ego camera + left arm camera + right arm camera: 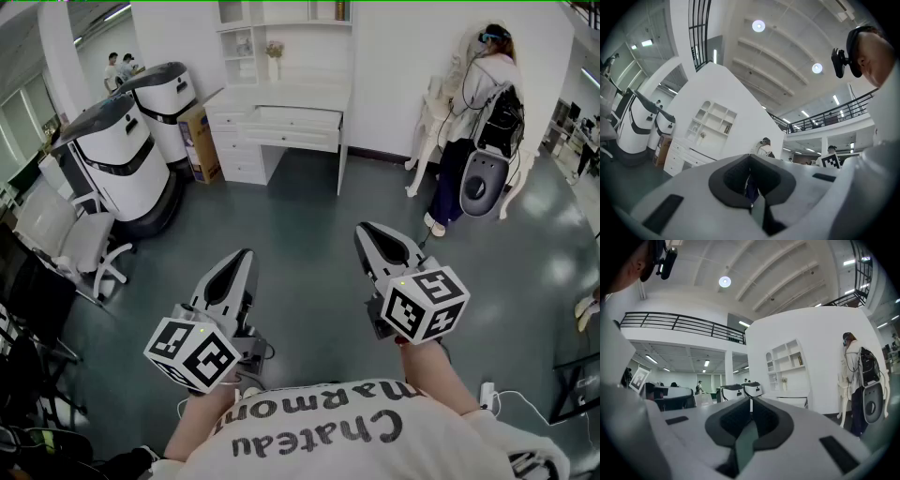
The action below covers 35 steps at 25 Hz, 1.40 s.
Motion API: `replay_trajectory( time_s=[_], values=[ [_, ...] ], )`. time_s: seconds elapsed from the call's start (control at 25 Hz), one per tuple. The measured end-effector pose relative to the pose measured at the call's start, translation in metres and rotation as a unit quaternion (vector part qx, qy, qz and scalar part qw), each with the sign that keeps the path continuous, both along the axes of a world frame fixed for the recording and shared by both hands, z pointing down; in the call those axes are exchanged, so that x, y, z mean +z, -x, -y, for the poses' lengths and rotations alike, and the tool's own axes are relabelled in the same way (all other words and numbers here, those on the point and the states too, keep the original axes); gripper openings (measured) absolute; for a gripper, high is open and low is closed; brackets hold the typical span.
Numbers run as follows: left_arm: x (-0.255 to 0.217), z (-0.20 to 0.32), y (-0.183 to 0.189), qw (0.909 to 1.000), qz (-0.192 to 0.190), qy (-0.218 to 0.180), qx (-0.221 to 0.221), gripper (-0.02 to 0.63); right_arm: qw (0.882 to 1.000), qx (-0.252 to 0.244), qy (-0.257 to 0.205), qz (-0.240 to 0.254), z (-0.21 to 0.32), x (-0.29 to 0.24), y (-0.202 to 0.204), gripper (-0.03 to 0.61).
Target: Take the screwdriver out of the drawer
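Note:
My left gripper [246, 255] and right gripper [364, 231] are held side by side at waist height over the dark floor, far from the furniture. Both point toward a white desk with drawers [281, 122] against the far wall. In the left gripper view the jaws of the left gripper [750, 157] meet at the tip with nothing between them. The right gripper [750, 398] is likewise shut and empty. The desk [686, 152] looks small in the left gripper view, and the desk [794, 401] sits right of centre in the right gripper view. No screwdriver is visible.
Two large white machines [117, 155] and a cardboard box [199, 141] stand left of the desk. An office chair [70, 244] is at the left. A person with a backpack [483, 122] stands at the right wall. A white cable [492, 394] lies by my feet.

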<state>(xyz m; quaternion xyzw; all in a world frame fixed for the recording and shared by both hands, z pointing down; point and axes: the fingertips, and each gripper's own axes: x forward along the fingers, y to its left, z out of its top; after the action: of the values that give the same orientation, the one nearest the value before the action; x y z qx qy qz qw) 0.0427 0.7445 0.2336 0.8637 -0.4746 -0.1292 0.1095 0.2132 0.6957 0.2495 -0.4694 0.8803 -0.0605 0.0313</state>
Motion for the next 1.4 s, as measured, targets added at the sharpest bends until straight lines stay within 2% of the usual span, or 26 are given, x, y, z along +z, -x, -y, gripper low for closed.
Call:
replay_trajectory(
  time_s=[0.48, 0.6, 0.84, 1.04, 1.2, 1.4],
  values=[
    [0.012, -0.003, -0.001, 0.9999, -0.003, 0.013, -0.006, 0.023, 1.000, -0.003, 0.019, -0.006, -0.001, 0.017, -0.003, 0.038],
    [0.023, 0.000, 0.000, 0.9996, -0.004, 0.028, -0.003, 0.023, 1.000, -0.001, 0.028, -0.009, 0.000, 0.026, -0.003, 0.038],
    [0.042, 0.019, 0.000, 0.9980, -0.002, 0.063, -0.002, 0.023, 0.998, -0.012, 0.054, 0.018, 0.013, 0.042, -0.004, 0.038],
    [0.061, 0.049, 0.004, 0.9962, 0.001, 0.087, 0.004, 0.023, 0.995, -0.006, 0.095, 0.023, 0.044, 0.068, -0.001, 0.038],
    [0.072, 0.088, 0.013, 0.9953, 0.002, 0.096, 0.004, 0.023, 0.993, -0.009, 0.112, 0.020, 0.079, 0.081, 0.011, 0.038],
    [0.077, 0.155, 0.040, 0.9931, -0.030, 0.113, -0.001, 0.023, 0.991, -0.011, 0.133, 0.030, 0.147, 0.087, 0.034, 0.038]
  ],
)
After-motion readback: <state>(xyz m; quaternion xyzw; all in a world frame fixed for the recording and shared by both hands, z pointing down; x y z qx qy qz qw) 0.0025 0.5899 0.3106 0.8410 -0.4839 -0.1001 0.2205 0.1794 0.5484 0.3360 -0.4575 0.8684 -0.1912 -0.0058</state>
